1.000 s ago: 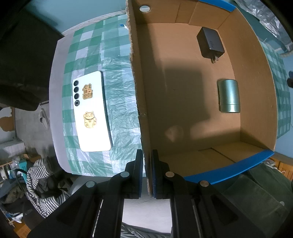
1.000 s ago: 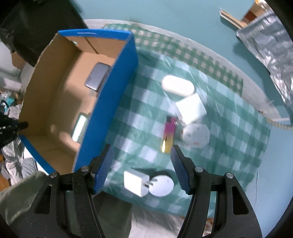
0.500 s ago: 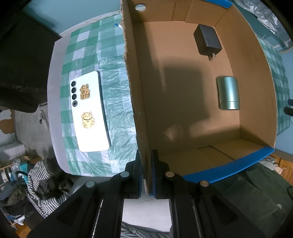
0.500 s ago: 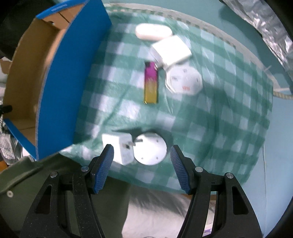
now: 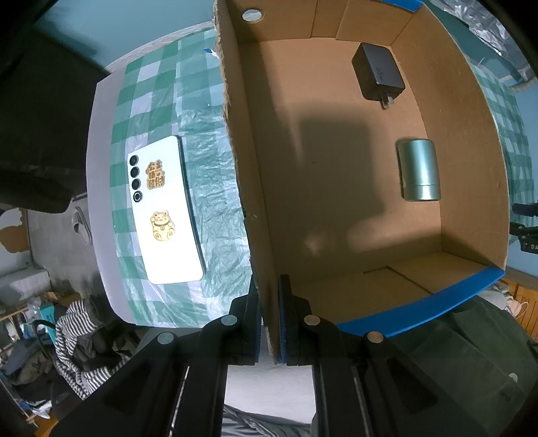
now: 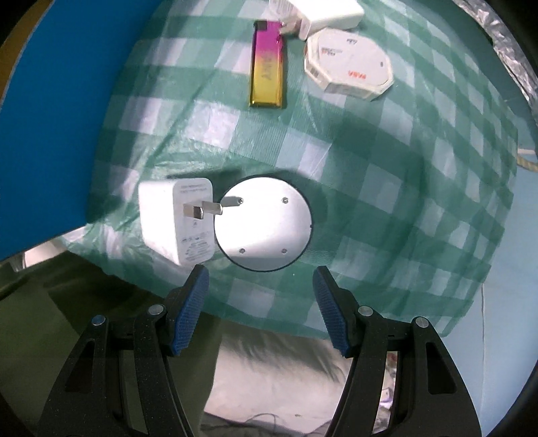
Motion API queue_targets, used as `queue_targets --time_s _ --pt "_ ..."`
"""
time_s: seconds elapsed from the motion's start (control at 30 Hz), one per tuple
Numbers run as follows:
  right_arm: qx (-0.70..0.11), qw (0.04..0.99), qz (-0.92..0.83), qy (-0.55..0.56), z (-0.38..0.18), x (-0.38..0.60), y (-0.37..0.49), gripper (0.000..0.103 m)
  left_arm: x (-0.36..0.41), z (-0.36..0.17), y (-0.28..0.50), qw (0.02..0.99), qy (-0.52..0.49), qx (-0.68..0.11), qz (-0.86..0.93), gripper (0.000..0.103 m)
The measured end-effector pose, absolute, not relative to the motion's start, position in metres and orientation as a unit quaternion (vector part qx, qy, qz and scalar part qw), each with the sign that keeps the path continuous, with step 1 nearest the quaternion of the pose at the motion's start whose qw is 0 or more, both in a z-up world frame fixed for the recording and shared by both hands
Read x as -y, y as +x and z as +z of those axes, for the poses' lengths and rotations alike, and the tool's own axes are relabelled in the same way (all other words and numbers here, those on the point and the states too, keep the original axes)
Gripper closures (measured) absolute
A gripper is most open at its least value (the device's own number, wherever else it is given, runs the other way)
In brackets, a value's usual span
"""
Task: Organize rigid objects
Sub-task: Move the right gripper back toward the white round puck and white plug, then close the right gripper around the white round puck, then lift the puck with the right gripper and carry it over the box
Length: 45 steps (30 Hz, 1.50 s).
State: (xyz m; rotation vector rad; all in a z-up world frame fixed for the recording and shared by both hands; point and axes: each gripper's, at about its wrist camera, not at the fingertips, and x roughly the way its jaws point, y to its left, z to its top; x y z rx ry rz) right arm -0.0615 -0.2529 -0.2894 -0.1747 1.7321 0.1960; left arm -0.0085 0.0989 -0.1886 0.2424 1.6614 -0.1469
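My left gripper [image 5: 269, 322] is shut on the near wall of the open cardboard box [image 5: 497, 174]. Inside the box lie a black charger [image 5: 378, 74] and a green metal cylinder [image 5: 418, 169]. A white phone [image 5: 164, 211] with gold stickers rests on the checked cloth left of the box. My right gripper [image 6: 260, 307] hangs open with nothing between its fingers, just above a white round disc [image 6: 265, 223] and a white plug charger [image 6: 176, 218]. Farther off lie a pink-and-gold lighter [image 6: 267, 72], a white octagonal box [image 6: 349, 64] and another white charger [image 6: 322, 11].
The box's blue outer wall [image 6: 50, 101] stands left of the right gripper. The green checked tablecloth [image 6: 386, 168] ends close to the right gripper's fingers, with a person's dark clothing [image 6: 84, 302] below the edge. Striped clothes [image 5: 77, 332] and clutter lie on the floor at left.
My right gripper has dropped and moved away from the box toward the near edge of the cloth, and the disc and white charger now look much larger. The left gripper still holds the box wall.
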Motion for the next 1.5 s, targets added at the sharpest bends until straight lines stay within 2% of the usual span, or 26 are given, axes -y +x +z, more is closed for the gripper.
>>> queue_targets --time_s 0.8,1.03,1.5 --pt "-0.731 0.678 0.075 0.008 -0.312 0.277 -0.02 0.039 -0.104 -0.192 -0.006 0.664 0.097 -0.739 -0.059 0.094" --pt "-0.724 0.686 0.067 0.009 -0.315 0.286 -0.034 0.04 -0.104 -0.193 -0.007 0.664 0.094 -0.739 -0.057 0.094" --pt "-0.705 0.705 0.079 0.01 -0.271 0.29 -0.019 0.041 -0.1 -0.192 -0.008 0.667 0.096 -0.737 -0.058 0.094"
